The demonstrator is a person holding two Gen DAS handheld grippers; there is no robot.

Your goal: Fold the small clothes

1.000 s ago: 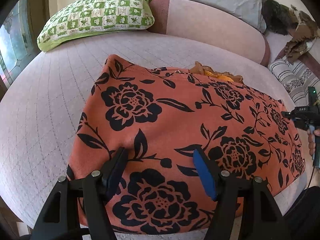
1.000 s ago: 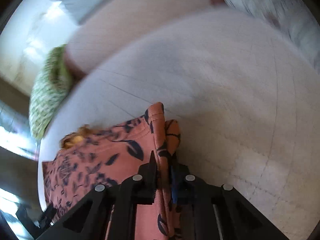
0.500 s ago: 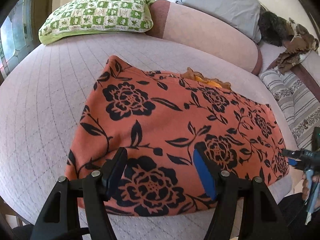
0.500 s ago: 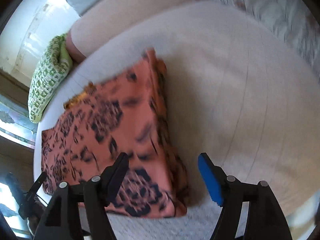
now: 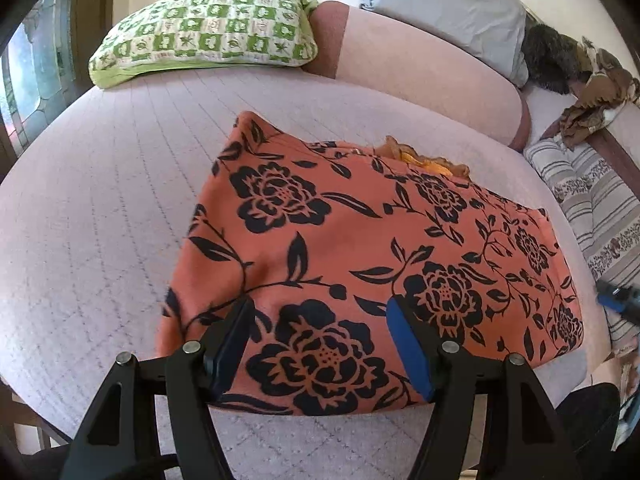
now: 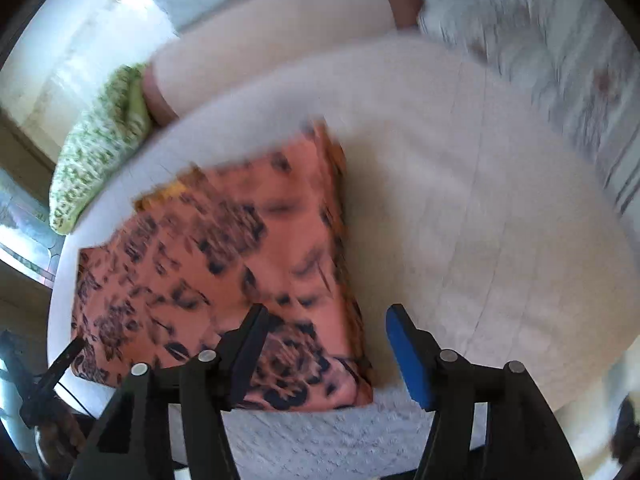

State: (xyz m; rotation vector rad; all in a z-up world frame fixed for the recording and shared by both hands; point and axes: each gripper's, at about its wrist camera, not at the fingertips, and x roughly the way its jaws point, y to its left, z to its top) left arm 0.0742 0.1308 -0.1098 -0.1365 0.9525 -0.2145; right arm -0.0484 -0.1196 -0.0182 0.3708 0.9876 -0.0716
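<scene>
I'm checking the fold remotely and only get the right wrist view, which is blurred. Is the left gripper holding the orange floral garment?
Observer: No. The left gripper is open, jaws spread above the orange floral garment, gripping nothing.
Operator: Does the cloth look flat from that side?
Observer: Yes, its top layer lies smooth on the pink bed cover; a yellow-orange ruffled edge pokes out along the far side.
Operator: Anything beyond the striped bedding on my right?
Observer: A dark fuzzy item and a brown patterned cloth lie past the grey pillow.
</scene>
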